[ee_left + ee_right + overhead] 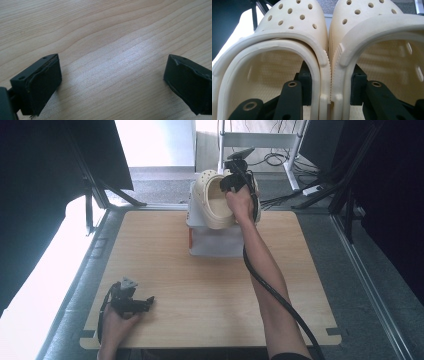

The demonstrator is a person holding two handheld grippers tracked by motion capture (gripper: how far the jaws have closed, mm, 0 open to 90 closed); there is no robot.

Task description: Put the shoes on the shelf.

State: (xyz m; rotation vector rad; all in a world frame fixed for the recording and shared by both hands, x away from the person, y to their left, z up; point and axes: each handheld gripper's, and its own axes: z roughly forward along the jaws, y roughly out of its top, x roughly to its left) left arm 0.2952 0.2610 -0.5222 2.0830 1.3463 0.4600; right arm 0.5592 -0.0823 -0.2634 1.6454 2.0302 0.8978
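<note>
No text, label, brand, number or sign can be read in any of the views. A small orange patch is seen on the left side of the white box (212,242) near the upper middle of the high view, but no lettering can be made out on it.

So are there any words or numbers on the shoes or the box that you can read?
None can be read.
The two cream clogs, clamped side by side by the right gripper, show holes and ridges but no letters.
The white box under them has a small orange mark on its left edge, too blurred to read.
The wooden table bears no writing.
</note>
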